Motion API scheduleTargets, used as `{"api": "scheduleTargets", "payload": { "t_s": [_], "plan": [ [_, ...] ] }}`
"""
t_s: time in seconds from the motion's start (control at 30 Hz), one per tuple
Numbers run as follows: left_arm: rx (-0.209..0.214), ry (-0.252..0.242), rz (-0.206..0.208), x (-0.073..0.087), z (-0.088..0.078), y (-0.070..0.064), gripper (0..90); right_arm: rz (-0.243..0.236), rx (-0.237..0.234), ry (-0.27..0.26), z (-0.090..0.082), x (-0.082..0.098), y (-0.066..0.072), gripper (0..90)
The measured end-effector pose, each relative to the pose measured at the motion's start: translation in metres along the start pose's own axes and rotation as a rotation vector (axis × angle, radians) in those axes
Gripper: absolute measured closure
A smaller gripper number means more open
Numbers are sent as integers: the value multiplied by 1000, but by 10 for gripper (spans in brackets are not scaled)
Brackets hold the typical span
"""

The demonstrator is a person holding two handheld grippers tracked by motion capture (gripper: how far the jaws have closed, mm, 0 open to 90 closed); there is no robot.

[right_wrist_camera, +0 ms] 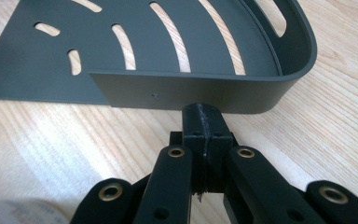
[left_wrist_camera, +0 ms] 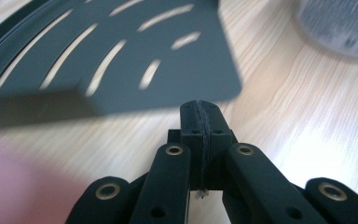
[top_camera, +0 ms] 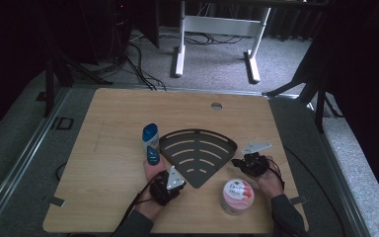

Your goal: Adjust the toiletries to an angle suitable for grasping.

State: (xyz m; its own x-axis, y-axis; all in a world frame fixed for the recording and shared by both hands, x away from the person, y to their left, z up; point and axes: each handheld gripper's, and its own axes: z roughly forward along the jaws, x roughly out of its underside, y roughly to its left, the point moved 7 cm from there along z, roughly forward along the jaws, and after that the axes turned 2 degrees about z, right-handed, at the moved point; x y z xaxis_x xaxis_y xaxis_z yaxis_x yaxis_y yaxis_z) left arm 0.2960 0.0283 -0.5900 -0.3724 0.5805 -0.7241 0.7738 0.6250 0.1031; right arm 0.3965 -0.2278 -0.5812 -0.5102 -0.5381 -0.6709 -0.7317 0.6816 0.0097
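The left gripper (top_camera: 169,183) has its two black jaws pressed together with nothing between them; in the left gripper view (left_wrist_camera: 200,116) the pads meet along a thin seam just short of the near edge of the dark grey corner shelf (left_wrist_camera: 112,60), which lies flat on the wood and looks blurred. The right gripper (top_camera: 249,164) is likewise fully closed and empty; in the right gripper view (right_wrist_camera: 203,119) its joined tips sit right at the shelf's upright straight wall (right_wrist_camera: 186,91), so close that contact cannot be told for certain. In the high view the corner shelf (top_camera: 197,153), a quarter-round tray with curved slots, rests near the middle of the wooden table (top_camera: 108,168) between the two grippers, its curved rim facing away from the person. Just beside its left edge lies a blue and white bottle (top_camera: 150,140), touching or nearly touching the fingers of the left hand (top_camera: 154,170). A round tub with a pink and white lid (top_camera: 237,195) stands on the table near the right hand (top_camera: 269,180), apart from the shelf. The table has a small round hole (top_camera: 216,105) near its far edge. Beyond it, grey carpet (top_camera: 217,64) carries loose black cables (top_camera: 140,69) and the white legs of another desk (top_camera: 180,49); the surroundings are dark.
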Motion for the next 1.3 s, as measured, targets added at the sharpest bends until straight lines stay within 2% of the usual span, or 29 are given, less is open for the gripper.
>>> {"api": "scheduleTargets", "payload": {
  "t_s": [0.07, 0.1, 0.13, 0.23, 0.43, 0.63, 0.7, 0.77, 0.9, 1.0, 1.3],
  "plan": [
    [-23, 19, -30, 12, -6, 8, 900, -6, -2, -2, -3, 1, 2, 900],
    [-23, 19, -30, 12, -6, 8, 900, -6, -2, -2, -3, 1, 2, 900],
    [-40, 26, -52, 17, -9, 14, 900, -9, 0, -1, -4, 2, 3, 900],
    [-75, 38, -81, 20, -11, 24, 900, -22, 1, -6, -9, 2, 7, 900],
    [-93, 49, -99, 23, -12, 31, 900, -38, 3, -10, -16, 4, 11, 900],
    [-104, 59, -140, 26, -9, 39, 900, -29, -5, -26, -27, 11, 13, 900],
    [-86, 58, -137, 27, -9, 37, 887, -23, -4, -28, -31, 15, 13, 900],
    [-57, 47, -120, 25, -10, 31, 831, -23, 0, -27, -35, 20, 13, 900],
    [-34, 56, -93, 23, -7, 24, 758, -8, -8, -33, -44, 30, 14, 900],
    [-9, 52, -79, 21, -4, 16, 732, -21, -18, -18, -58, 48, 22, 900],
    [13, 47, -78, 20, -4, 13, 708, -34, -52, 27, -79, 84, 47, 900]
  ]
}}
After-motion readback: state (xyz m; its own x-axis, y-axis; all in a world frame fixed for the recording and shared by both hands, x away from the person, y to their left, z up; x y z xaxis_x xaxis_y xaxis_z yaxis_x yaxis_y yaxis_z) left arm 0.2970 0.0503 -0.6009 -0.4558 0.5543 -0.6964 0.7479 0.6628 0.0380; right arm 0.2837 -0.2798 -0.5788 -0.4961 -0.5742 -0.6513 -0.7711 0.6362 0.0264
